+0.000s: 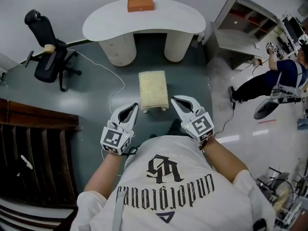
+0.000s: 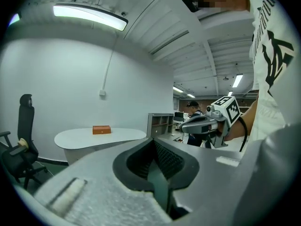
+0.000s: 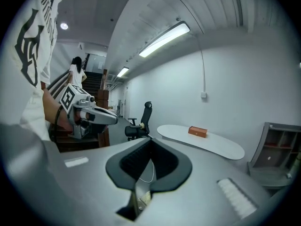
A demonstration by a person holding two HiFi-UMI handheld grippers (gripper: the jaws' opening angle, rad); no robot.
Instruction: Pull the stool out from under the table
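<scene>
The stool (image 1: pixel 153 89), with a cream cushion and pale legs, stands on the dark floor in front of the white curved table (image 1: pixel 106 22), clear of its top. An orange box (image 1: pixel 140 5) lies on the table. My left gripper (image 1: pixel 133 108) and right gripper (image 1: pixel 176 100) hover side by side above the stool's near end, both shut and holding nothing. In the left gripper view the closed jaws (image 2: pixel 157 171) point at the table (image 2: pixel 84 138), with the right gripper (image 2: pixel 186 125) beside them. The right gripper view shows its closed jaws (image 3: pixel 143 173) and the table (image 3: pixel 211 144).
A black office chair (image 1: pixel 50 57) stands at the far left. A grey shelf unit (image 1: pixel 240 28) is beside the table's right end, and a seated person (image 1: pixel 281 76) is beyond it. Dark wooden stairs (image 1: pixel 33 153) run along the left. A white cable (image 1: pixel 118 88) trails over the floor.
</scene>
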